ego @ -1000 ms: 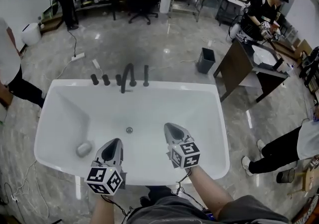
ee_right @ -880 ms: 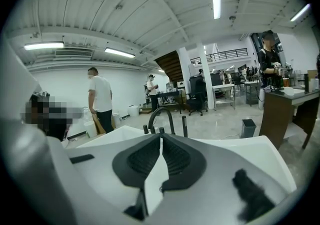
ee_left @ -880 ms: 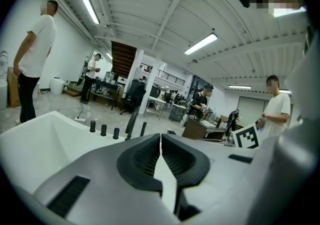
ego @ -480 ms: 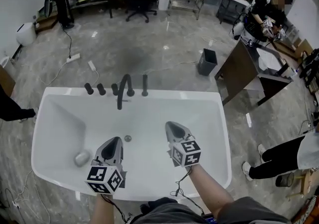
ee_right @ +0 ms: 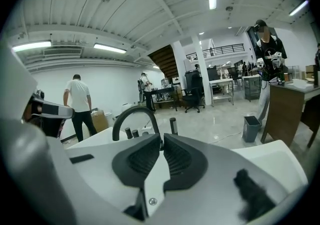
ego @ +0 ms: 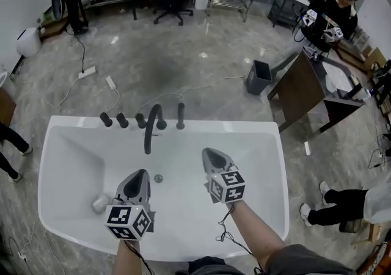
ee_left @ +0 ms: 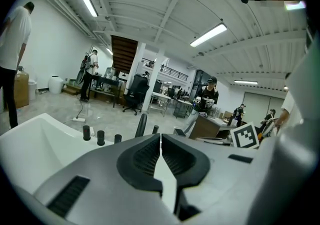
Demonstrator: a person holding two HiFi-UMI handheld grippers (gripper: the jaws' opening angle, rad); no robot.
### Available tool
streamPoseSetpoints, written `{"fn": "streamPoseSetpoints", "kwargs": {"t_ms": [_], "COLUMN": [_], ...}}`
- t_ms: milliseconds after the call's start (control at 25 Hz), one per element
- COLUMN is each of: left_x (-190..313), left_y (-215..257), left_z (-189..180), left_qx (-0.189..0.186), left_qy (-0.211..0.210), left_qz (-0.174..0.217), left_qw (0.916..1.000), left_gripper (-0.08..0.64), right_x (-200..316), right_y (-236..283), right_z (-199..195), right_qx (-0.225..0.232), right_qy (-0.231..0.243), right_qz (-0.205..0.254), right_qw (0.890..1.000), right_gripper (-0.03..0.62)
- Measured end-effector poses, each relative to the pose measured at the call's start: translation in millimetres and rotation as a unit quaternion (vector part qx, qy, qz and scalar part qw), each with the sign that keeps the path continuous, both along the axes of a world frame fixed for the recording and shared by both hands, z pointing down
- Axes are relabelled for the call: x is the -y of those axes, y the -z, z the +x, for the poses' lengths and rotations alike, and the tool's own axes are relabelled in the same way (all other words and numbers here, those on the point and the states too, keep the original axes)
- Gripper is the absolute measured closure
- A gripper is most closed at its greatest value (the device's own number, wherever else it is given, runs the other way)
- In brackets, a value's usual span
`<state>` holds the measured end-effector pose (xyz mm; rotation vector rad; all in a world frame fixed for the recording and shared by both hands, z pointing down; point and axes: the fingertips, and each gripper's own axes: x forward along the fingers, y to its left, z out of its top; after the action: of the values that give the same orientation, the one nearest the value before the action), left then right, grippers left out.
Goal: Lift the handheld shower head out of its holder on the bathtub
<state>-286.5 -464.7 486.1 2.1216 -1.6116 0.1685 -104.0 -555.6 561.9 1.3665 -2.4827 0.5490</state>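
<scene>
The black handheld shower head (ego: 180, 115) stands upright in its holder on the far rim of the white bathtub (ego: 269, 206), just right of the curved black faucet (ego: 151, 126). It also shows as a short black post in the left gripper view (ee_left: 155, 129) and in the right gripper view (ee_right: 173, 125). My left gripper (ego: 141, 173) hovers over the tub's near half, shut and empty. My right gripper (ego: 208, 153) is over the tub's middle, below and right of the shower head, also shut with nothing in it. Neither touches the fixtures.
Three black knobs (ego: 122, 120) line the rim left of the faucet. A drain (ego: 159, 178) and a grey round object (ego: 101, 203) lie in the tub. Beyond are a dark bin (ego: 256, 77), a wooden desk (ego: 299, 87), floor cables and people.
Both grippers have travelled forward over the tub, so the far rim and its fixtures now lie nearer to them. The person at the left edge has moved mostly out of view.
</scene>
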Motion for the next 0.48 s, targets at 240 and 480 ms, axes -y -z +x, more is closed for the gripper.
{"fn": "streamPoseSetpoints", "kwargs": {"t_ms": [240, 480], "left_x": [27, 50], "left_y": [-26, -56], "left_z": [-5, -9], "left_qx": [-0.004, -0.004], "left_qy": [0.001, 0.0], "left_qz": [-0.014, -0.024], "left_qw": [0.9999, 0.9997], "left_gripper": [0.538, 0.538], "right_x": [31, 55], "right_y": [-29, -62], "right_z": [-11, -25], "right_qx": [-0.012, -0.015], "right_qy": [0.013, 0.01], "right_qz": [-0.01, -0.023], "right_qw": [1.0, 1.0], "right_gripper": [0.563, 0.561]}}
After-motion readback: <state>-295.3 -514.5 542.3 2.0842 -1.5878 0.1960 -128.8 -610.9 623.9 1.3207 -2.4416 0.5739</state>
